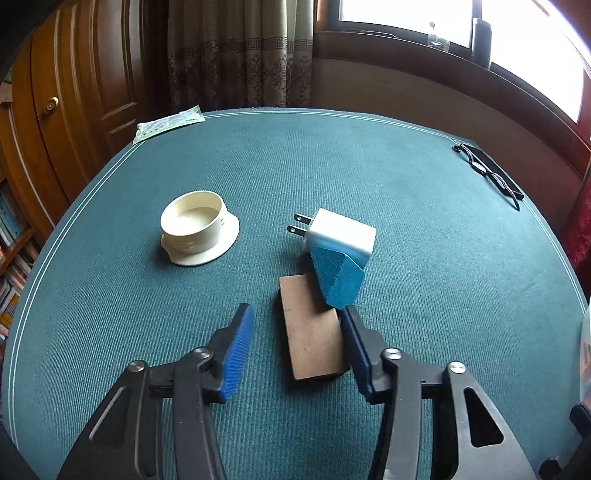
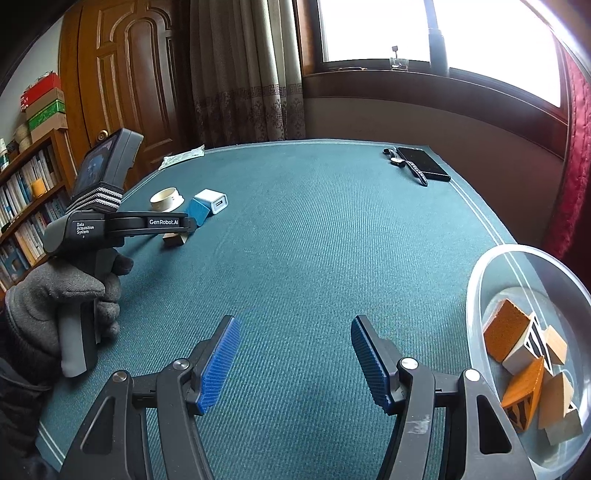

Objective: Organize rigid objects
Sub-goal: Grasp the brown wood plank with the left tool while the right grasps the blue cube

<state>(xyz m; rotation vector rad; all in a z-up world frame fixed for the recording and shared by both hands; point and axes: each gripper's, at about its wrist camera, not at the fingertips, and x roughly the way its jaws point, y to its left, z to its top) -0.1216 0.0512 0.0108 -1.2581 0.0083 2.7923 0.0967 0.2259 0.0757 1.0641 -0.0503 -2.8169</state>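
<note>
We straddle wooden block (image 1: 312,339) with left gripper (image 1: 295,314), jaws apart, no clamp yet (blue wedge (image 1: 338,277) rests on far end). Right gripper (image 2: 294,321) apart, empty, waiting; collecting bowl (image 2: 476,280) at its right.

Home room, panelled wooden door (image 2: 125,74), patterned curtains (image 2: 243,70), crowded bookshelf (image 2: 26,195) (boxes on top), window (image 2: 424,29)

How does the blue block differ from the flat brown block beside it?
The blue block is faceted and textured; the brown block is a smooth flat slab. The blue block leans against the white charger; the brown block lies flat. Both rest on the green table.
</note>
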